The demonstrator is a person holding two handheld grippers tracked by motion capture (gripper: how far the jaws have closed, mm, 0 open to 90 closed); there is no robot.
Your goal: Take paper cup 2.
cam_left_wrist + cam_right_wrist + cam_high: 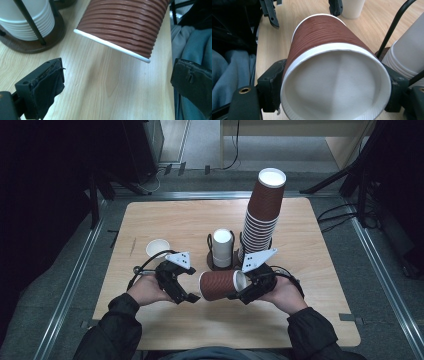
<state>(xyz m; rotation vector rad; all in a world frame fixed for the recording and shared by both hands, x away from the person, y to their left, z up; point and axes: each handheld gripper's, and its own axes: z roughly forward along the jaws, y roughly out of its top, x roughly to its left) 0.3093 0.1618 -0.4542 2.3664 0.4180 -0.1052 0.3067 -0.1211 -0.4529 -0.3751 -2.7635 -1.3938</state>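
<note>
Right gripper [239, 291], near the front edge of the table [165, 220], is clamped on a brown ribbed paper cup [220, 285] held on its side, well above the wood. In the right gripper view its two black jaws press on opposite sides of the cup just below the white rim, and the open mouth faces that camera. The cup's closed base points towards the left gripper [181, 289], whose jaws stand wide apart with nothing between them, just beside the base and apart from it.

The work in hand looks like passing or pulling the cup between the two grippers. To do it well, the left jaws should probably slide around the base end squarely, close gently so the thin wall does not crush, and grip firmly before the right jaws let go.

Counted on the table: one brown cup held; one tall leaning stack of brown cups [262, 215] in a wire holder near the middle, too many to count surely; one short stack of white cups [223, 247] in a second holder just left of it; one single white cup [157, 248] towards the left edge.
</note>
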